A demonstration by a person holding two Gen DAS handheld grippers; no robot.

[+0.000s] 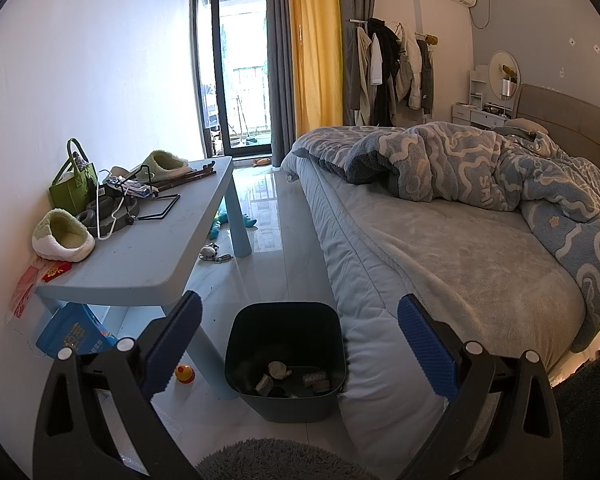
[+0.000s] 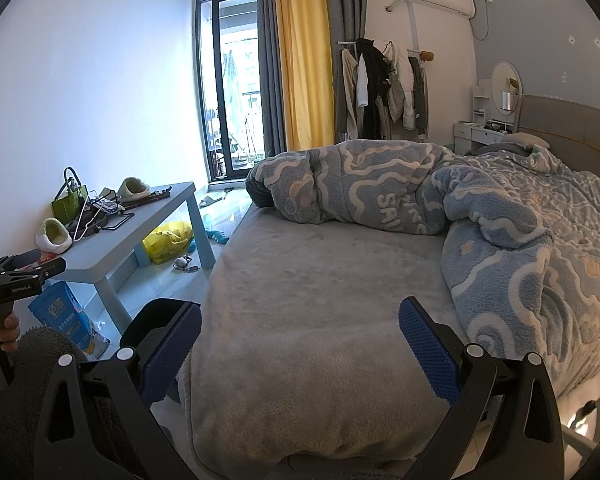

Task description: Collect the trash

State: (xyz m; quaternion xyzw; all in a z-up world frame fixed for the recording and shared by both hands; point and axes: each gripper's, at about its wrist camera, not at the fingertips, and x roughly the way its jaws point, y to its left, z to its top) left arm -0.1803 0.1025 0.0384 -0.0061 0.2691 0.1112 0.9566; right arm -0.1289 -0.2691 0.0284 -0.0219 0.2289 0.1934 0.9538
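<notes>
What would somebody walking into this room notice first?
Probably the rumpled blue and white blanket heaped on the bed, which fills the right half of the room. Next, the yellow curtain beside the balcony door, and the pale blue table against the left wall, cluttered with green slippers, a green bag and a hanger. On the floor between table and bed stands a dark bin with some trash in it.
</notes>
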